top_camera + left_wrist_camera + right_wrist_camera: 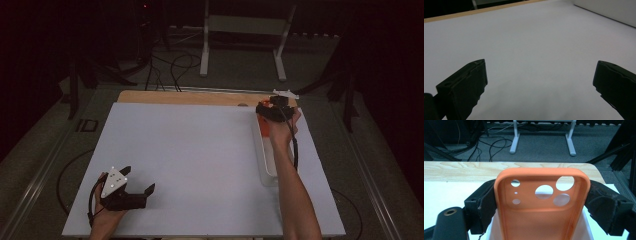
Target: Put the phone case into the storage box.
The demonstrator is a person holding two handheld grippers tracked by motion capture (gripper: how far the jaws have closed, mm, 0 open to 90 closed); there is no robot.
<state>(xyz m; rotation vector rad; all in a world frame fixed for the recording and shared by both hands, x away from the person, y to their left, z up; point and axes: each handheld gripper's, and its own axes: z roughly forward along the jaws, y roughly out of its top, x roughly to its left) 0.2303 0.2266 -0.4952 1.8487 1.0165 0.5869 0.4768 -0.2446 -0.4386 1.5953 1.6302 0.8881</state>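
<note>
Orange silicone phone case (pixel 541 205) with the round camera cutouts was pinched by its two long edges in the right gripper (pixel 541 202), jaws pressed tight against both sides. It was held up over the far end of a long white plastic tray (pixel 266 165) at the right edge of the white table mat (pixel 200 165), close to the bare wooden strip (pixel 469 171). Way over at the near-left corner, the left gripper (pixel 136 181) sat low over the mat, jaws spread wide apart with nothing between them
</note>
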